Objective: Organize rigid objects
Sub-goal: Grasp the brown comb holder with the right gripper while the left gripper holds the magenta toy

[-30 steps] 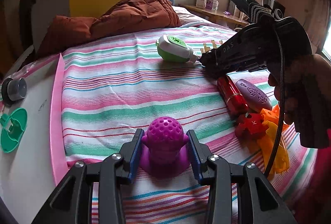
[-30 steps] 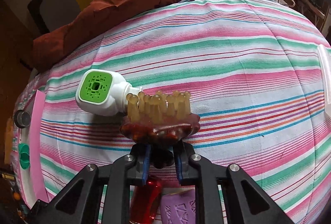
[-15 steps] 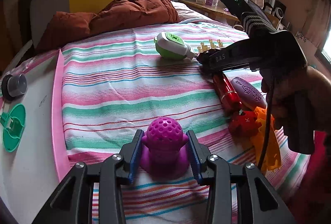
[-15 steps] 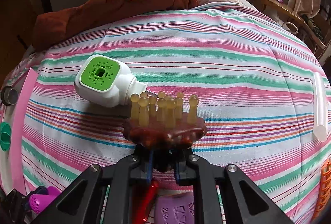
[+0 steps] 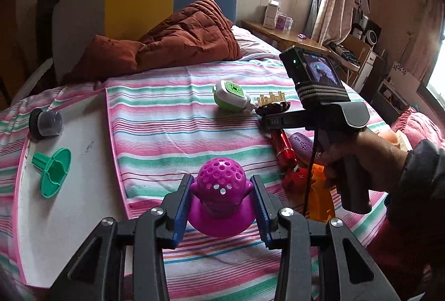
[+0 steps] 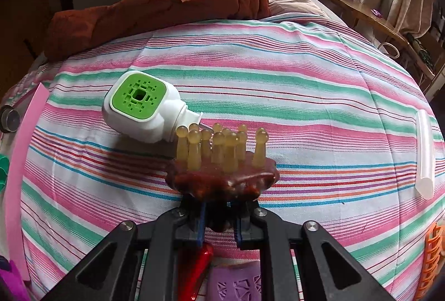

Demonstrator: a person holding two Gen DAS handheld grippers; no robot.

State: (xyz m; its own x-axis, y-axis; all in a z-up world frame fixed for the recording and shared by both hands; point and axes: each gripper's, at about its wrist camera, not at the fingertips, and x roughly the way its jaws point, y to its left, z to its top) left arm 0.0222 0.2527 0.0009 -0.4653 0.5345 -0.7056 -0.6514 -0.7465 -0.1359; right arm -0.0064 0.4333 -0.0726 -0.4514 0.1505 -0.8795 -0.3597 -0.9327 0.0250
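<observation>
Left gripper clamps purple perforated toy; right gripper pinches bristle brush; carry level, clear green-white bottle ahead-left

Your left gripper is black plastic with blue ribbed pads and silver screws. Your right gripper matches, lettered "DAS", trailing a black cable. Your right hand wears a dark sleeve.

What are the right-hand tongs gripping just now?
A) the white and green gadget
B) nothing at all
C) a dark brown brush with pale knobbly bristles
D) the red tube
C: the right tongs are shut on the stem of the brown brush, its pale bristles pointing up, while the white and green gadget lies on the striped sheet beyond it.
</observation>
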